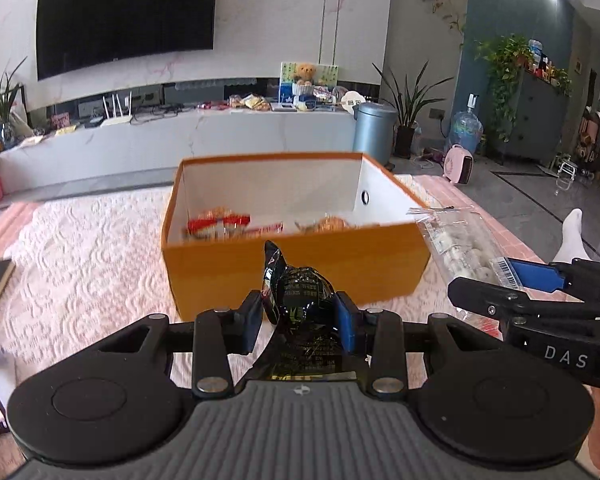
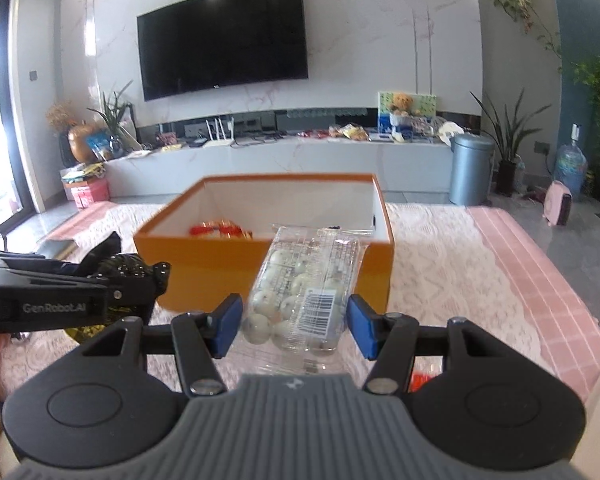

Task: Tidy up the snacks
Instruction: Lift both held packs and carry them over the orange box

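- I see a large black flat-screen television (image 2: 224, 38) mounted on the white marble wall.
- A long white marble media console (image 2: 284, 160) runs beneath it.
- A white router with upright antennas (image 2: 219, 136) sits on the console, left of centre.
- A brown teddy bear (image 1: 304, 73) rests further right on the console, against a green picture panel.
- I see a grey-blue cylindrical metal bin (image 1: 374, 132) standing on the floor at the console's right end.
- A tall green potted plant (image 1: 410, 116) stands just beside the bin.
- A pink small heater (image 1: 460, 163) sits on the grey floor.
- A pale pink textured cloth (image 1: 92, 248) covers the near surface.
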Motion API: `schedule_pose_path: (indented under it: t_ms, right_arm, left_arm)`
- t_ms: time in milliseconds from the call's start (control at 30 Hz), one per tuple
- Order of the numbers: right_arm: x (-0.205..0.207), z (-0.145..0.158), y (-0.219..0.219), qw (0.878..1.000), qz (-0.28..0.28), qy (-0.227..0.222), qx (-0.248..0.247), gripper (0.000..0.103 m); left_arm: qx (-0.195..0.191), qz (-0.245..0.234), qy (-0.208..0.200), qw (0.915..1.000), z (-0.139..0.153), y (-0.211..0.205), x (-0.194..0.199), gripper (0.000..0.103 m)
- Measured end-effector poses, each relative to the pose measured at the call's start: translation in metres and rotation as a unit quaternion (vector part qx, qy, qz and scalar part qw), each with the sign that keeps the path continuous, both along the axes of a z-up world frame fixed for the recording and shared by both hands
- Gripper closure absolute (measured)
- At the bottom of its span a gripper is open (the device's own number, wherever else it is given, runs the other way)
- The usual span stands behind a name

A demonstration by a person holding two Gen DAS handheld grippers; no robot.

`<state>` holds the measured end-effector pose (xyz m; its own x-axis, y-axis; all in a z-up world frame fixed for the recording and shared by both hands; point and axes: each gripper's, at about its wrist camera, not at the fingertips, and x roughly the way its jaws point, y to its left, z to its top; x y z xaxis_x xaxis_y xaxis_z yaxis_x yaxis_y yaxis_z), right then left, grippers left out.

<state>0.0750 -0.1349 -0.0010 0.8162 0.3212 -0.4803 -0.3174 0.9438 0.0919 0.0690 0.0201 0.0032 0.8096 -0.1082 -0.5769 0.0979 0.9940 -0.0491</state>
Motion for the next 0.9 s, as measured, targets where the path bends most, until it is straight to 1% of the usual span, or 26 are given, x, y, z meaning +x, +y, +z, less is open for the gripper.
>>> schedule_pose_path:
  t_ms: [200,400,533,767,900]
  right_arm:
    - [0.023,0.02,0.001,1.0,0.009,-0.017,0.001,0.047]
    - [0.052,0.038,0.011,0.999,0.026,-0.041,-0.016,0.047]
    - [0.073,0.045,0.02,0.998,0.032,-0.049,-0.03,0.047]
    - [0.11,0.042,0.032,0.998,0.033,-0.037,-0.049,0.047]
    - [0.134,0.036,0.041,0.997,0.032,-0.028,-0.069,0.047]
  left_arm:
    - [0.007,-0.007,-0.022,0.9997,0.022,-0.007,0.022,0.06]
    - [0.006,0.01,-0.032,0.9994,0.035,-0.007,0.046,0.06]
    - [0.007,0.025,-0.04,0.9988,0.038,-0.005,0.059,0.06]
    - [0.002,0.028,-0.033,0.9991,0.035,0.0,0.086,0.06]
    - [0.008,0.026,-0.027,0.9993,0.028,0.002,0.1,0.06]
